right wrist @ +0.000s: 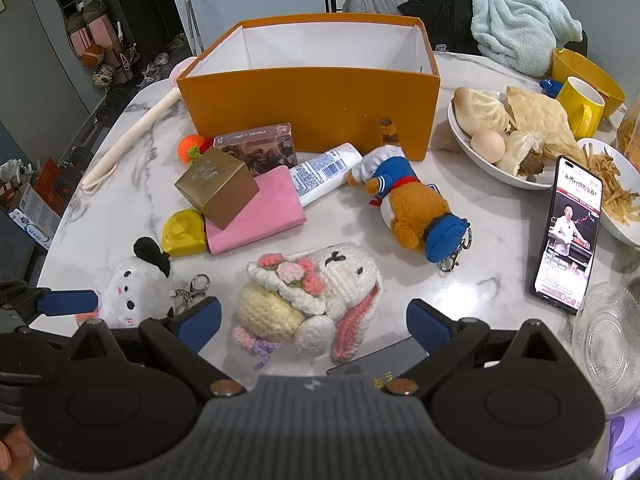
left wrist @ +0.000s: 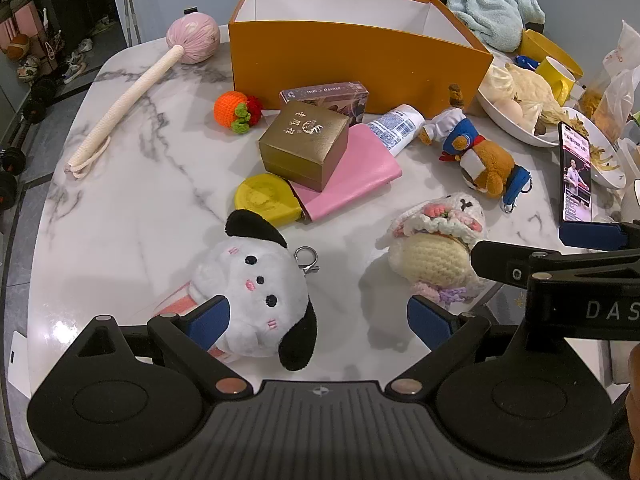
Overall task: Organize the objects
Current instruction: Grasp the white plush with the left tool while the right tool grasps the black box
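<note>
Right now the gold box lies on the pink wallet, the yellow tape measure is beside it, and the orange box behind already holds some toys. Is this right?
Not quite. The orange box holds nothing that shows: the right wrist view looks into it and only bare white walls appear. The rest stands: the gold box lies on the pink wallet, with the yellow tape measure beside it.

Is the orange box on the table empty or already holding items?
As far as visible, empty: the orange box shows only bare white inner walls in both views; its floor is hidden behind the front wall.
</note>
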`<action>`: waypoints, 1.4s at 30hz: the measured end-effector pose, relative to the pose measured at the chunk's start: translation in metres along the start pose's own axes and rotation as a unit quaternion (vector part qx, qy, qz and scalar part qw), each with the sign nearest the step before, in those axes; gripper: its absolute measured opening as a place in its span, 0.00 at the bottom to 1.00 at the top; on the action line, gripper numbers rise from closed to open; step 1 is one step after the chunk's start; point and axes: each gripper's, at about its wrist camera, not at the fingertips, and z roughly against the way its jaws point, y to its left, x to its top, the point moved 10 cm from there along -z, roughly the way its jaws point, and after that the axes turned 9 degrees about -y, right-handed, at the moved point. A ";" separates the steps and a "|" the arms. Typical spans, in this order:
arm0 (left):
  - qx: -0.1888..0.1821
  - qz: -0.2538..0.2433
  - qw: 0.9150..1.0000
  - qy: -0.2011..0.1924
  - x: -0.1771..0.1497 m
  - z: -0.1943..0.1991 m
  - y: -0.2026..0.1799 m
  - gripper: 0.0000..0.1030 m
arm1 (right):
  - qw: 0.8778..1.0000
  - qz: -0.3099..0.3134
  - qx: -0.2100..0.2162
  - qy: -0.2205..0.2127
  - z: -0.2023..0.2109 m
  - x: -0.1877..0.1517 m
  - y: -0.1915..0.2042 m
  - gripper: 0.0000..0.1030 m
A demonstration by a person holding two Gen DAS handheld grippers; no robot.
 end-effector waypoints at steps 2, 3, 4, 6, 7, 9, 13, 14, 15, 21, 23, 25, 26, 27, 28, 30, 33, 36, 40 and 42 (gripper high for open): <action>0.000 0.000 1.000 0.000 0.000 0.000 0.000 1.00 | 1.000 0.000 0.000 0.000 0.001 -0.001 -0.001 0.96; 0.000 0.000 1.000 0.000 0.000 0.000 0.000 1.00 | 1.000 0.000 0.000 0.000 0.001 -0.001 -0.001 0.96; 0.000 0.000 1.000 0.000 0.000 0.000 -0.001 1.00 | 1.000 0.000 0.000 0.000 0.001 -0.001 -0.001 0.96; -0.001 0.000 1.000 0.000 0.000 0.000 -0.001 1.00 | 1.000 0.000 0.000 0.000 0.001 -0.001 -0.001 0.96; -0.001 0.000 1.000 0.000 -0.001 0.000 -0.002 1.00 | 1.000 0.000 0.000 0.000 0.000 -0.001 -0.001 0.96; -0.002 0.000 1.000 0.001 -0.001 0.000 -0.003 1.00 | 1.000 0.000 0.000 0.000 0.000 -0.001 -0.001 0.96; -0.005 0.000 1.000 0.003 -0.002 0.000 -0.004 1.00 | 1.000 0.001 0.000 0.001 0.000 -0.002 0.000 0.96; -0.006 0.000 1.000 0.003 -0.002 0.000 -0.004 1.00 | 1.000 0.001 0.000 0.001 0.000 -0.002 0.000 0.96; -0.006 0.000 1.000 0.003 -0.002 0.000 -0.004 1.00 | 1.000 0.001 0.000 0.001 0.000 -0.002 0.000 0.96; -0.007 -0.001 1.000 0.004 -0.002 0.000 -0.003 1.00 | 1.000 0.002 0.000 0.000 0.001 -0.003 0.004 0.96; -0.005 0.000 1.000 0.003 -0.002 -0.001 -0.003 1.00 | 1.000 0.001 0.001 -0.001 0.000 -0.002 0.004 0.96; -0.004 0.001 1.000 0.004 -0.002 -0.001 -0.001 1.00 | 1.000 0.000 0.001 -0.001 0.000 -0.002 0.003 0.96; -0.004 0.001 1.000 0.004 -0.002 -0.002 -0.001 1.00 | 1.000 0.000 0.001 0.000 0.000 -0.002 0.002 0.96; -0.004 0.000 1.000 0.005 -0.002 -0.002 0.000 1.00 | 1.000 -0.001 0.001 0.001 0.000 -0.002 0.002 0.96; -0.004 -0.001 1.000 0.006 -0.002 -0.002 0.001 1.00 | 1.000 0.000 0.002 0.002 0.000 -0.002 0.001 0.96; -0.003 -0.001 1.000 0.007 0.000 -0.003 0.005 1.00 | 1.000 -0.001 0.001 0.002 0.000 -0.001 0.000 0.96; 0.000 0.006 1.000 0.008 0.002 -0.005 0.016 1.00 | 1.000 -0.006 0.002 0.000 0.001 0.002 -0.005 0.96; 0.011 0.018 1.000 0.008 0.005 -0.008 0.029 1.00 | 1.000 -0.008 0.007 -0.005 0.004 0.006 -0.009 0.96; 0.018 0.025 0.999 0.023 0.003 -0.019 0.040 1.00 | 0.999 -0.007 0.007 -0.034 0.009 0.015 -0.018 0.99; 0.022 0.008 0.999 0.029 0.003 -0.024 0.041 1.00 | 0.998 0.017 0.026 -0.056 0.013 0.021 -0.020 0.99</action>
